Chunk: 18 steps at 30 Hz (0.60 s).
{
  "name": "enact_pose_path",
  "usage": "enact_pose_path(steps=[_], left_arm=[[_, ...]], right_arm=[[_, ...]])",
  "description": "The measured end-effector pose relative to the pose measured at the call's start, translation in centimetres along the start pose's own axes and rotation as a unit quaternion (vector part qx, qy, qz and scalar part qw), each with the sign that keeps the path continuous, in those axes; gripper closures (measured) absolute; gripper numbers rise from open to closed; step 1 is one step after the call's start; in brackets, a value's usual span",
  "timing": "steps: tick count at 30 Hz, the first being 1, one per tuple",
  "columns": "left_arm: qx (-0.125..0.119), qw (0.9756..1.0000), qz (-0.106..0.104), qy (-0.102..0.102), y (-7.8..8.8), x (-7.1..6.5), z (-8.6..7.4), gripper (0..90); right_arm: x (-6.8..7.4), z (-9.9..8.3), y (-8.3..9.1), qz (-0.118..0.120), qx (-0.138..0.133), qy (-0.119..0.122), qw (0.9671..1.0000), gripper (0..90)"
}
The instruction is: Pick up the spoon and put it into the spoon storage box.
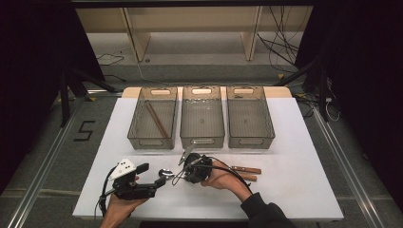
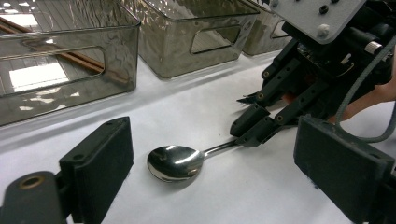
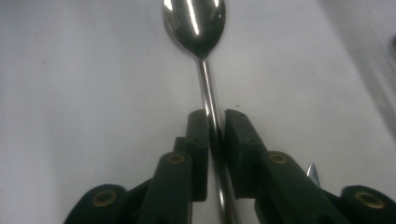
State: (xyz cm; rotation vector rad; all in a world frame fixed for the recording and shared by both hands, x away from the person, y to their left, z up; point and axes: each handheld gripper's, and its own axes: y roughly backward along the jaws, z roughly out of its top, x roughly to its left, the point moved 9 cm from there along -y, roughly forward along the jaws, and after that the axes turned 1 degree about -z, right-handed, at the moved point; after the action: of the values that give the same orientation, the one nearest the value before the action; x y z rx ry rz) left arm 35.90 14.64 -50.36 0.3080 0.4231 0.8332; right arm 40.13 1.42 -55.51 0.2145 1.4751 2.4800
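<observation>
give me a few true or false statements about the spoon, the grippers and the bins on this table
1. The right gripper has its pads on the handle of the spoon. True.
2. The left gripper is clamped on the spoon's bowl. False: its jaws stand wide apart, with the bowl lying between them, untouched.
3. The spoon's bowl rests on the white table. True.
4. Three bins stand in a row, and the left bin holds wooden chopsticks. True.
5. The middle bin is full of cutlery. False: it looks empty.
6. The two wooden-handled utensils lie inside the right bin. False: they lie on the table beside the right hand.
</observation>
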Motion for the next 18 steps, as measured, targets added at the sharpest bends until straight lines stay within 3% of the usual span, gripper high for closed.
enact_pose_path(steps=[7, 18], left_arm=[[-0.001, 1.0000, 0.001, 0.004, 0.01, 0.26, -0.04, 11.5], [-0.001, 1.0000, 0.005, 0.006, 0.13, 0.48, -0.03, 11.5]], right_arm=[[0.27, -0.01, 0.07, -0.002, 0.006, 0.006, 1.0000, 84.3], [0.91, 0.11, 0.66, 0.009, -0.005, -0.005, 0.9999, 87.7]])
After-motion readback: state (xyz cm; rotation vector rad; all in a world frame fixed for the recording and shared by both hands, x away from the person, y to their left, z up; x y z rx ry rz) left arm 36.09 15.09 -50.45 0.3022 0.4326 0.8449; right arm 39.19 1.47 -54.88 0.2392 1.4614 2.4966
